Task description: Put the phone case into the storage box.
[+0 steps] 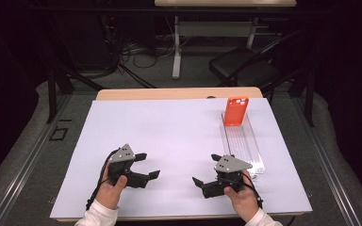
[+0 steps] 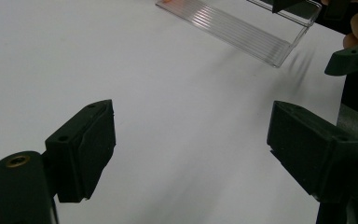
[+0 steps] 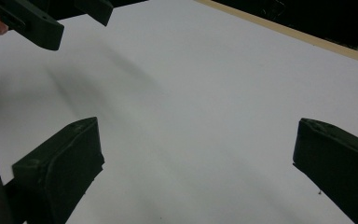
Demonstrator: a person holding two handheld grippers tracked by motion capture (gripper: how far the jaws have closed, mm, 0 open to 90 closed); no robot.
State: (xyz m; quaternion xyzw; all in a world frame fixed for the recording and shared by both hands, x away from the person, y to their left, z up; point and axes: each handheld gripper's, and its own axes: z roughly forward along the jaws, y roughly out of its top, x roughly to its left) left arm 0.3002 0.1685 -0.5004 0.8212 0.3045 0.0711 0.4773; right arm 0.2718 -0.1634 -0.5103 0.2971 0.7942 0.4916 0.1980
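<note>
A: Where were the two claws at that moment?

B: In the high view both were in the lower part of the frame, low over the white sheet (image 1: 169, 136) that covered the surface (image 1: 179, 93). The left claw (image 1: 148, 165) was at lower left and the right claw (image 1: 206, 170) at lower centre-right. Their tips pointed toward each other, with bare sheet between them.

A: Were they holding something?

B: No. The left claw was spread wide; in the left gripper view its two black jaws stood far apart and there was only white sheet between them. The right claw was also spread, and the right gripper view showed the same, empty sheet between its jaws.

A: And the things on the surface?

B: A clear plastic tray (image 1: 245, 148) lay at the right of the frame, long and narrow, running from the middle right down to just beside the right claw. An orange phone case (image 1: 236, 111) stood at the tray's far end, in the upper right part of the sheet, well apart from both claws.

A: Did the tray appear in another view?

B: Yes, in the left gripper view the tray (image 2: 242, 32) was at the top, right of centre. The right claw (image 2: 335, 51) was at the upper right edge, next to the tray's near end. Whether it touched the tray, I could not tell.
</note>
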